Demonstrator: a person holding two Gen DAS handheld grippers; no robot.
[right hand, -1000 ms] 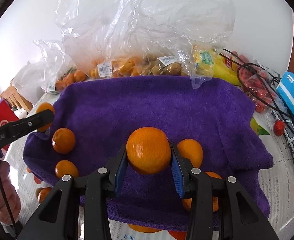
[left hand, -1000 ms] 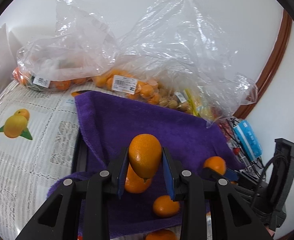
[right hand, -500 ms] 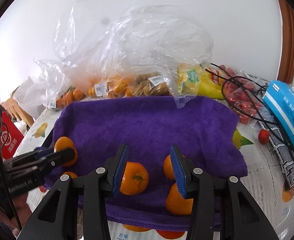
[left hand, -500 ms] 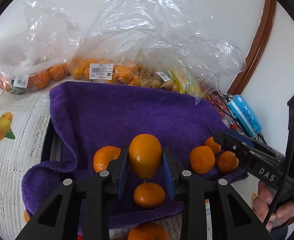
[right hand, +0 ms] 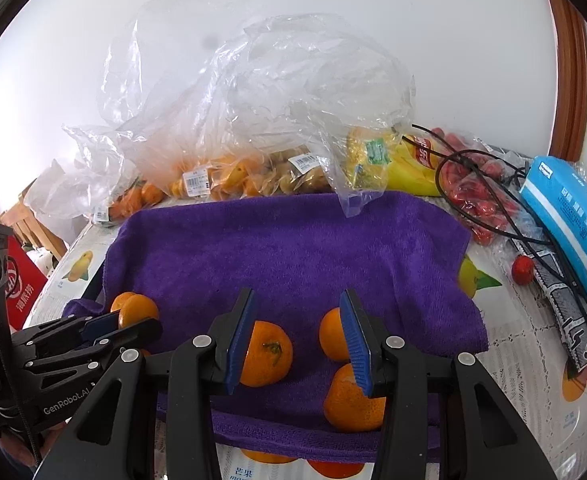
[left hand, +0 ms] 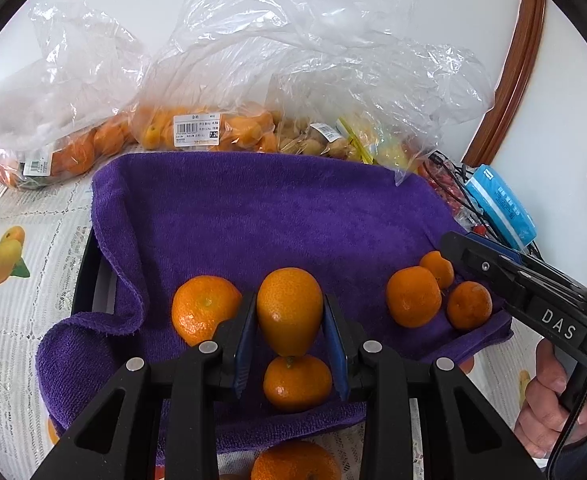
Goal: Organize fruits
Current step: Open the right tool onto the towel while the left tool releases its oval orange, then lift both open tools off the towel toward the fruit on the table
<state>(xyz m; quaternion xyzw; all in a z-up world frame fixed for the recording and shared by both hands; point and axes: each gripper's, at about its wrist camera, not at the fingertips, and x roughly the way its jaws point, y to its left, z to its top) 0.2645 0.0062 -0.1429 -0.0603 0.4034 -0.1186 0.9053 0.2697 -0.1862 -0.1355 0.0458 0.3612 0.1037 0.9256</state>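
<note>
**Setting small oranges out on the purple towel**

Spread across a dark tray, with a wide purple terry towel (left hand: 261,216) as the landing place; behind it, crumpled clear plastic bags of bagged fruit (right hand: 229,168) against the wall. Placing step in hand, judging by the loose small round oranges (left hand: 413,296) already resting near the towel's front edge, some touching each other.

Clamped between the blue pads of the black left gripper (left hand: 289,320): one smooth, glossy, egg-shaped orange fruit (left hand: 289,308), held narrow end down above the cloth, directly over a rounder orange with a green stem stub (left hand: 297,380). Next move, probably: shifting sideways to a bare patch of towel before lowering and letting go, to avoid dropping onto the fruit beneath.

Standing apart and holding nothing: the black right gripper (right hand: 299,340), hovering over the front of the towel, with a stem-up orange (right hand: 265,352) showing just behind its left pad.
</note>
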